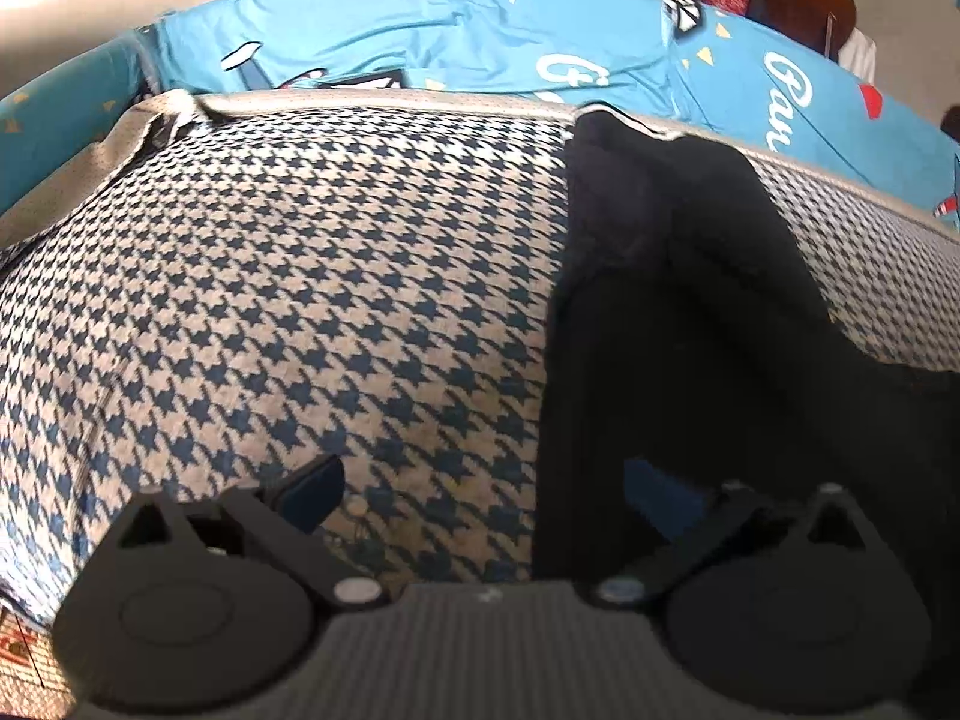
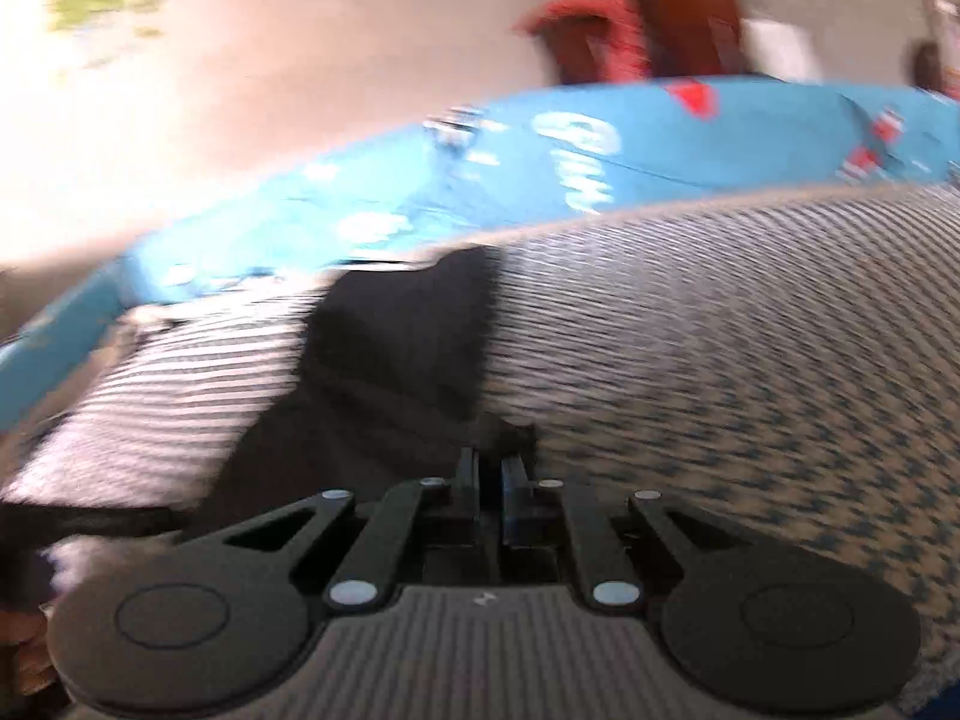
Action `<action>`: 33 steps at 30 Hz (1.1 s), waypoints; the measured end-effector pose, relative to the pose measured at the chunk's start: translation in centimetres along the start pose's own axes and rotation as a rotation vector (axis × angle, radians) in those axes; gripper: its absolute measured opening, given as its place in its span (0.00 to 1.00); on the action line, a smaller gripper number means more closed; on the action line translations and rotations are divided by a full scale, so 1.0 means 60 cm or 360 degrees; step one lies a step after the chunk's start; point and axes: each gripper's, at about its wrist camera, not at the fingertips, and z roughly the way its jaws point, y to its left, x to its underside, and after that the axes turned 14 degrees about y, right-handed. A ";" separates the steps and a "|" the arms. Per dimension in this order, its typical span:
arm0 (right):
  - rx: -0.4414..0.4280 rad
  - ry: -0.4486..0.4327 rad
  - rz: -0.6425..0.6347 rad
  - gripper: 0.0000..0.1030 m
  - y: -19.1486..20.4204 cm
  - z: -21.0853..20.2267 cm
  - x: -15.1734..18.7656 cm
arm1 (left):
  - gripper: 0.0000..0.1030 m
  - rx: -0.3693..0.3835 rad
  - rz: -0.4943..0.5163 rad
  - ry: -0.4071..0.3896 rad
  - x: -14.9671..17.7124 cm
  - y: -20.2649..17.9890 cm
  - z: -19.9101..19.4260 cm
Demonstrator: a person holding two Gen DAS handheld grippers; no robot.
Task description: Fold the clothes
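left wrist view first: the left gripper (image 1: 480, 498) hangs over a houndstooth cover (image 1: 288, 276) in dark blue and beige, its jaws spread wide with nothing between them. one blue-padded finger (image 1: 315, 495) sits over the pattern, the other over the dark cloth. the black garment (image 1: 678, 324) lies on the right part of that cover, running as a long band from the cover's far piped edge down toward the camera and widening out to the right. beyond the cover, a bright blue sheet (image 1: 456, 42) with white stars and lettering, and past it something red and brown that's too far off to name.

now the right wrist view, badly smeared by motion blur: the right gripper (image 2: 490, 468) has its jaws pressed together, and a small peak of the black garment (image 2: 396, 336) bunches right at the tips, so it looks pinched there, though the blur keeps the contact itself unclear. the garment stretches away up and left across the houndstooth cover (image 2: 750, 324). the blue sheet (image 2: 660, 138) curves behind it.
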 end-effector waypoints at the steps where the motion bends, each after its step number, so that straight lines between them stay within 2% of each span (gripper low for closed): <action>1: -0.0054 -0.0002 -0.0040 0.09 0.016 -0.006 0.004 | 1.00 0.0003 -0.0018 -0.0007 0.001 0.005 -0.003; 4: -0.0206 0.0007 -0.0147 0.09 0.065 -0.020 0.020 | 1.00 0.0022 -0.0064 -0.0032 0.002 0.018 -0.012; 9: -0.0349 0.0052 -0.0303 0.09 0.138 -0.016 0.051 | 1.00 0.0033 -0.0150 -0.0067 0.004 0.042 -0.025; 15: -0.0478 0.0140 -0.0505 0.09 0.219 0.019 0.092 | 1.00 0.0008 -0.0258 -0.0104 0.008 0.074 -0.037; 21: -0.0495 0.0240 -0.0700 0.09 0.274 0.067 0.125 | 1.00 -0.0029 -0.0305 -0.0102 0.013 0.095 -0.037; 24: -0.0489 0.0297 -0.0758 0.09 0.282 0.089 0.136 | 1.00 -0.0036 -0.0317 -0.0090 0.013 0.100 -0.035; 29: -0.0477 0.0472 -0.0867 0.11 0.285 0.121 0.161 | 1.00 0.0000 -0.0338 -0.0092 0.012 0.100 -0.035; 33: -0.0512 0.0400 -0.0855 0.11 0.278 0.095 0.153 | 1.00 0.0057 -0.0340 -0.0064 0.003 0.099 -0.032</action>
